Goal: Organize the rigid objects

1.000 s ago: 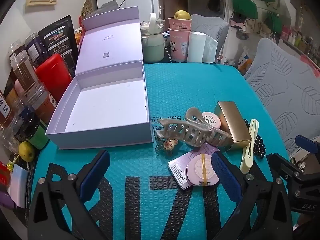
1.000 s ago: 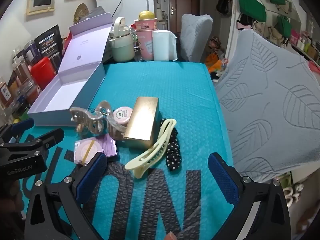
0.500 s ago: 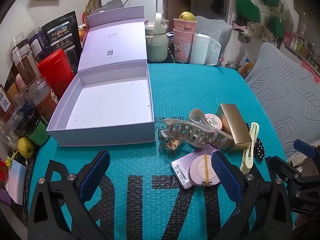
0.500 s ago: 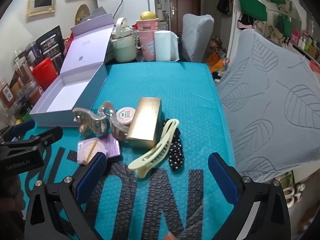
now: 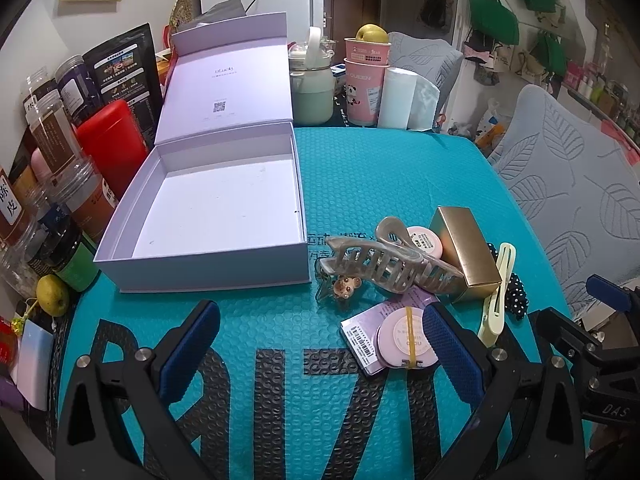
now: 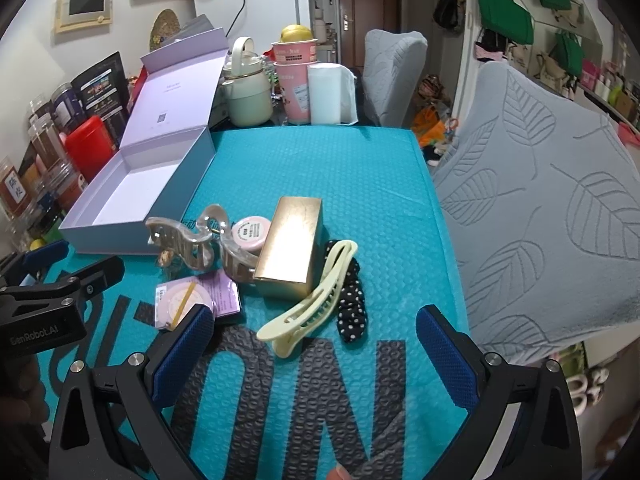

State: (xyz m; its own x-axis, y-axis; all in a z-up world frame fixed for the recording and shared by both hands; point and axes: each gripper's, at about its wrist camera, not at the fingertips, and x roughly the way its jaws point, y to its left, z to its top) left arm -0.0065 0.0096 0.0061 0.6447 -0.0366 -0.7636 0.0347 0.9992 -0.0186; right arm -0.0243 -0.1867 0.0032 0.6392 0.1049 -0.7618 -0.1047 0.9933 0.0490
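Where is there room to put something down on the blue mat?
Free: inside the open lavender box, and the far mat between the box and the grey chair. Crowded: the pile around the gold box and clips.

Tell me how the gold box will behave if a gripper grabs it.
The gold box looks stiff with flat sides, so probably easy to pinch. Its glossy finish may be slippery. It leans on the big claw clip, so lifting it could nudge that.

Right gripper [image 6: 316, 340] wide open over teal mat [image 6: 320, 168]; cream hair clip [image 6: 308, 304] just ahead, touching gold box [image 6: 290, 246]; lavender box [image 6: 132, 188] open, far left.
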